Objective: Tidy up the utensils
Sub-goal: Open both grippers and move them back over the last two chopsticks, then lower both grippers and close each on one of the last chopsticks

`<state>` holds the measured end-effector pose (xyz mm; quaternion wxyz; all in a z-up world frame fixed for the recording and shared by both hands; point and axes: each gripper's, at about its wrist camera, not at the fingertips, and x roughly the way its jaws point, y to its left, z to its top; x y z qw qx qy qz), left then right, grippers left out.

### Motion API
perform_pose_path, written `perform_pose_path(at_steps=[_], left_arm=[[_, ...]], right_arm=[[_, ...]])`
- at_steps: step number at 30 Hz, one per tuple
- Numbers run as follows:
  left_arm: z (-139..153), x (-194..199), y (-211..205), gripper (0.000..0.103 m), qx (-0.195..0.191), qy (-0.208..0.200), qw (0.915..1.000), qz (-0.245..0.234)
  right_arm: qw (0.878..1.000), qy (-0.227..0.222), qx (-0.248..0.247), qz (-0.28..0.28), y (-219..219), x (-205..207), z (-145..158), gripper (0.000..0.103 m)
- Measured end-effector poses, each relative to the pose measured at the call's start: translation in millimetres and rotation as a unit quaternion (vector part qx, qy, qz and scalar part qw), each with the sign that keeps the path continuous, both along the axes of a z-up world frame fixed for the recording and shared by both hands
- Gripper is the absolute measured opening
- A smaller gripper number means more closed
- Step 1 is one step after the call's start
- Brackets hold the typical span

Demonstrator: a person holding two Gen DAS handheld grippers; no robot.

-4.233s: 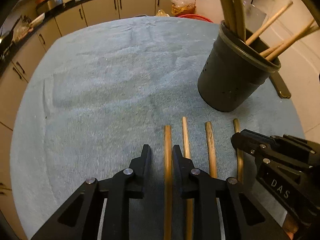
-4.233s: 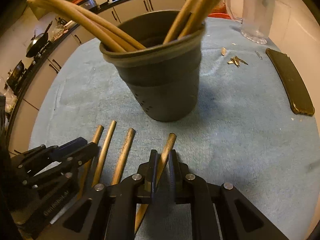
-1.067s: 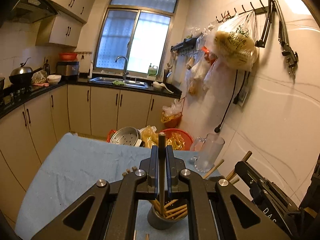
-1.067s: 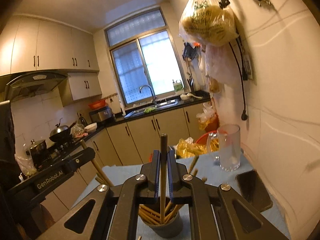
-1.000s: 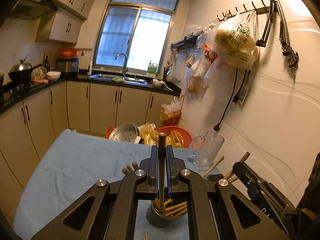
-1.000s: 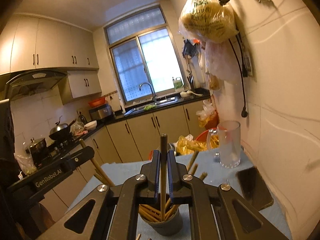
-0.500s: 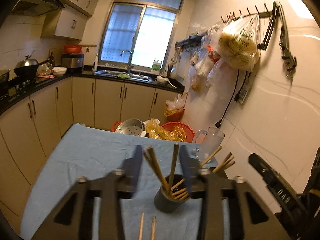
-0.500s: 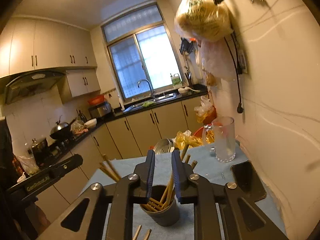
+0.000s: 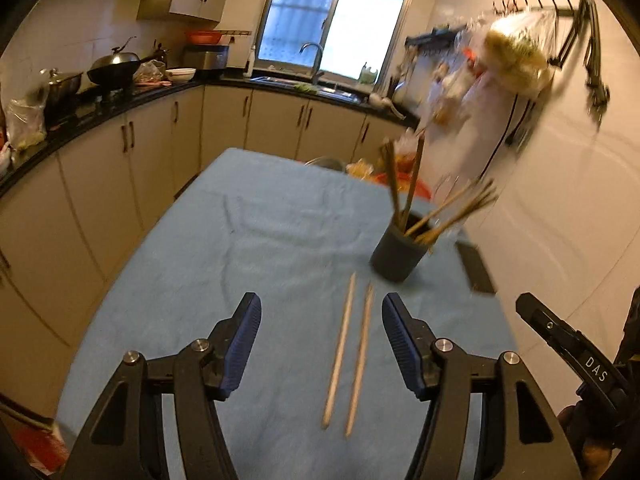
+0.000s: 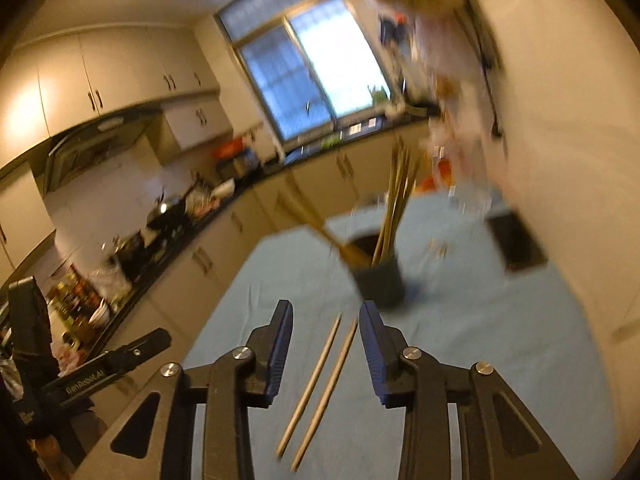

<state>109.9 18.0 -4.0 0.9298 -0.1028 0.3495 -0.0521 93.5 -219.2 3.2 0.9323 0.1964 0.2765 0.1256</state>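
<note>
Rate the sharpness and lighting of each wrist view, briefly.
Left wrist view: left gripper and the two chopsticks sharp, the dark cup and hanging bags smeared, window glare bright. Right wrist view: motion blur throughout, only the right gripper crisp; a ceiling lamp flares at top left; fisheye bends the walls.

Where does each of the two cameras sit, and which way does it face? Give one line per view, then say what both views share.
Left wrist: sits on the left tool, looking down the blue-cloth table; its open fingers show, the right tool at the right edge.
Right wrist: sits on the right tool, facing likewise, blurred; open fingers show, the left tool at lower left.
Shared: two loose chopsticks, the dark holder, the window.
</note>
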Motion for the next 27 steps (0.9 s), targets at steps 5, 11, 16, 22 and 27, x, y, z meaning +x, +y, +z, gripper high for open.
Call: perform_pose_path(at_steps=[5,11,16,22,27], left_arm=[[-4,-23,-6,0.064,0.024,-0.005,0.9997,-0.001],[-7,-24,-10,0.064,0.043,-0.006,0.999,-0.005],[-11,-14,-12,0.064,0.057,0.0,0.9984,-0.006],[-28,15,-2,0.064,0.046,0.028,0.9985,-0.006],[-49,42,6,0.064,0.032,0.058,0.9977,-0.016]], right_arm=[[0.999,0.033,-0.006,0.017,12,-9,-24,0.038],[0.999,0.04,-0.013,0.017,17,-17,-31,0.04],[0.998,0.052,-0.017,0.016,21,-4,-35,0.048],[0.996,0.076,-0.033,0.03,34,21,-46,0.048],[0.992,0.117,-0.024,0.047,41,52,-70,0.046]])
